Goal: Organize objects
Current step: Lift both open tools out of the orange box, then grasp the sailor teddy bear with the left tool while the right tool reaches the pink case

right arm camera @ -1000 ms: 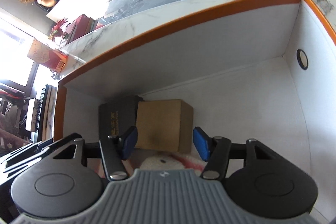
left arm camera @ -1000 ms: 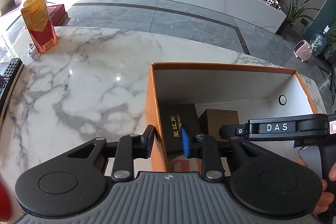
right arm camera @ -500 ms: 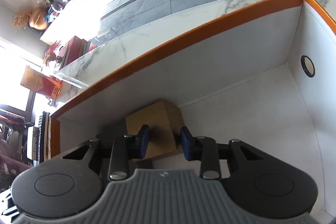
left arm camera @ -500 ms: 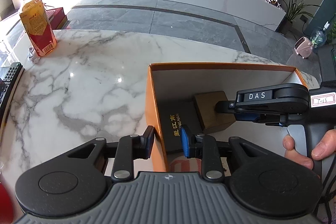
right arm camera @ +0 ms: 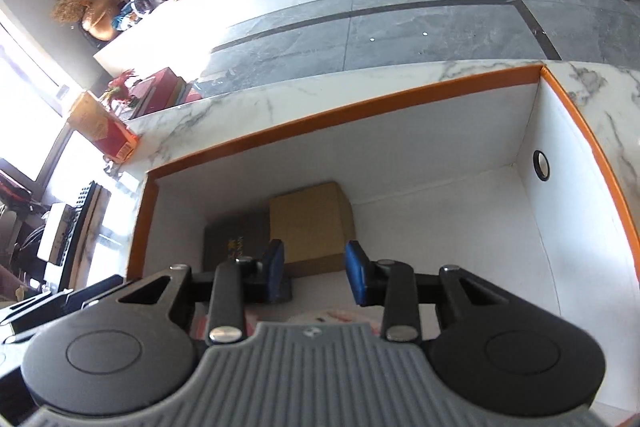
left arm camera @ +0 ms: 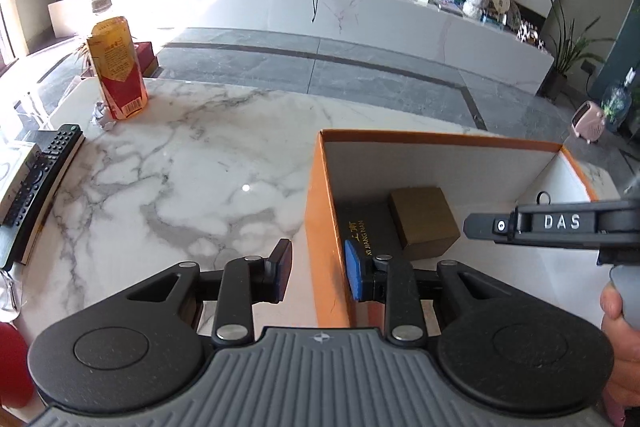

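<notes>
The left gripper (left arm camera: 318, 275) pinches the box (left arm camera: 320, 227) wall at 6 o'clock; a tug could tip it. The right gripper (right arm camera: 315, 277), empty, is opening above the carton (right arm camera: 310, 227).

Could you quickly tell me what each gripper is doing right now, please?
Left gripper: closed on the orange box wall.
Right gripper: jaws opening, holding nothing, above the brown box.

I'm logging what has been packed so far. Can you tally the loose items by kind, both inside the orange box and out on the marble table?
Small boxes inside the orange cardboard box: 2, a black box with gold lettering and a plain brown cardboard box
Bottles on the white marble table: 1, a red-and-yellow labelled drink bottle
Remote controls: 1, a black remote
Total: 4
</notes>
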{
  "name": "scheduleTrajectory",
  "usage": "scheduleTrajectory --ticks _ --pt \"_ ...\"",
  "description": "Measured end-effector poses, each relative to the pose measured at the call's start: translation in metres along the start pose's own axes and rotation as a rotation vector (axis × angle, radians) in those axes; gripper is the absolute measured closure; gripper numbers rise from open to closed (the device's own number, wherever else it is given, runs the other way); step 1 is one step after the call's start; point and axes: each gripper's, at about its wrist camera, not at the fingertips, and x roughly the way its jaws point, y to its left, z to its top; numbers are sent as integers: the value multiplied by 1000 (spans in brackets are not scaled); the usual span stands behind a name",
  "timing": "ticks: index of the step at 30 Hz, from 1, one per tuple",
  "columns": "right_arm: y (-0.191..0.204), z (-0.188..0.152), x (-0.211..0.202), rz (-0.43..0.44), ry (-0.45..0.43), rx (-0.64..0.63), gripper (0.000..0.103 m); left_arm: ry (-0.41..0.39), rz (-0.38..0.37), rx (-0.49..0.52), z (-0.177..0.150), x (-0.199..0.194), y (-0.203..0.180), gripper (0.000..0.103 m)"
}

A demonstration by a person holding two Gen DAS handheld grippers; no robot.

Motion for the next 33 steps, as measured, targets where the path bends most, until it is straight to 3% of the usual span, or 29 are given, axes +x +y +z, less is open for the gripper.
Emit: scheduleTrajectory --ticks 4,8,14,19,33 --pt "14 -21 -36 33 -44 -83 60 -85 -21 -8 -14 -33 -4 70" --pt "22 -51 -71 57 -91 -169 53 -142 -32 20 -30 -61 -15 62" --pt "13 -106 -114 94 -168 -205 51 -143 -112 79 -63 -85 -36 51" --pt "-5 -153 -135 32 -201 -227 42 -105 -157 138 -91 -91 -55 49" --pt "-54 -239 -161 -163 -187 -229 39 -27 -247 188 -163 -99 -85 44"
